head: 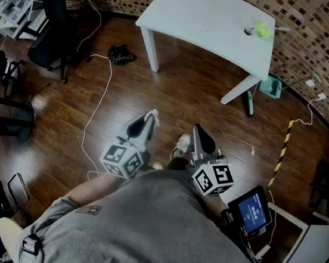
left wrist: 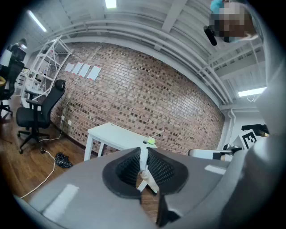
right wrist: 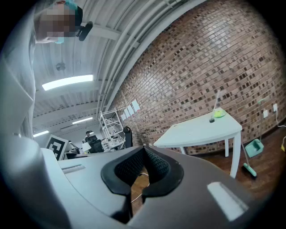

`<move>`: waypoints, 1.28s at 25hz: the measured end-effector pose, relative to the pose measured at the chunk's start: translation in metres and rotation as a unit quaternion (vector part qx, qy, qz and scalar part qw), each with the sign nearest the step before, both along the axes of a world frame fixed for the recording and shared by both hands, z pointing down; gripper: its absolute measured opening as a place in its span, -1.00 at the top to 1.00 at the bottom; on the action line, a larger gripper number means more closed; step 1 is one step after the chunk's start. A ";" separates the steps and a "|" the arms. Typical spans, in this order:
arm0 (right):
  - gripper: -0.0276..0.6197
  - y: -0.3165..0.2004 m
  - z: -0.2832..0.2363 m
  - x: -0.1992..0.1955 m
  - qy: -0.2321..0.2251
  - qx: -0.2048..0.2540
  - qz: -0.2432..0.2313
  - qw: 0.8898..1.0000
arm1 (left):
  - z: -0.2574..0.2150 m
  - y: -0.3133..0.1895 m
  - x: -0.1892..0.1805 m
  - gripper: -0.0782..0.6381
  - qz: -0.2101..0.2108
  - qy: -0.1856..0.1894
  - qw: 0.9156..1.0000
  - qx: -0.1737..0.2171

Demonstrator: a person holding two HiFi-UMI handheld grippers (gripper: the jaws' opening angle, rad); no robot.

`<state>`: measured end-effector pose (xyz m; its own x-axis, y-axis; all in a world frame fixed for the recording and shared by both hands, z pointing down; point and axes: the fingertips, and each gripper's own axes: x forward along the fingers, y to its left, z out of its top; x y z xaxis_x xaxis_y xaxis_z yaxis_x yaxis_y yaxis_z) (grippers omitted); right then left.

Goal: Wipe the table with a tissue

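The white table stands across the wooden floor, well ahead of both grippers. A small green object and a dark round thing sit near its right end. My left gripper is shut on a white tissue; in the left gripper view the tissue hangs as a narrow strip between the pads, with the table behind it. My right gripper is held beside the left one, shut with nothing in it. The right gripper view shows the table to the right.
A black office chair and a black bag are left of the table. A white cable runs across the floor. A teal dustpan and broom lie by the table's right leg. A small screen hangs at my right.
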<state>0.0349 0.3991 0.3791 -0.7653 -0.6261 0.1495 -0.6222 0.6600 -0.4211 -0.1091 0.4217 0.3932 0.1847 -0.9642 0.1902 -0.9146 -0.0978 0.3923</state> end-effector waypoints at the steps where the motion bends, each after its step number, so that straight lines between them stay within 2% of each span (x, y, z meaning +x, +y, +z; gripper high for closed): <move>1: 0.88 -0.011 -0.002 0.001 -0.001 0.000 0.000 1.000 | -0.003 -0.012 0.001 0.67 0.000 -0.002 1.000 0.000; 8: 0.88 -0.100 -0.010 0.019 -0.009 0.003 0.004 1.000 | -0.023 -0.105 0.010 0.67 -0.003 -0.020 1.000 0.011; 15: 0.88 -0.162 -0.003 0.034 -0.012 -0.005 0.011 1.000 | -0.022 -0.167 0.014 0.67 -0.014 -0.025 1.000 0.008; 24: 0.88 -0.232 0.009 0.004 0.005 -0.018 0.023 1.000 | -0.009 -0.242 -0.020 0.67 -0.009 -0.012 1.000 -0.003; 32: 0.88 -0.313 0.021 -0.040 0.018 -0.026 0.070 0.997 | 0.006 -0.335 -0.064 0.67 0.035 0.001 0.999 -0.009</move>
<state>-0.0050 0.0866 0.4000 -0.6640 -0.7175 0.2103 -0.7223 0.5429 -0.4285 -0.1732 0.0870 0.3993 0.2520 -0.9452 0.2076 -0.9050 -0.1542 0.3965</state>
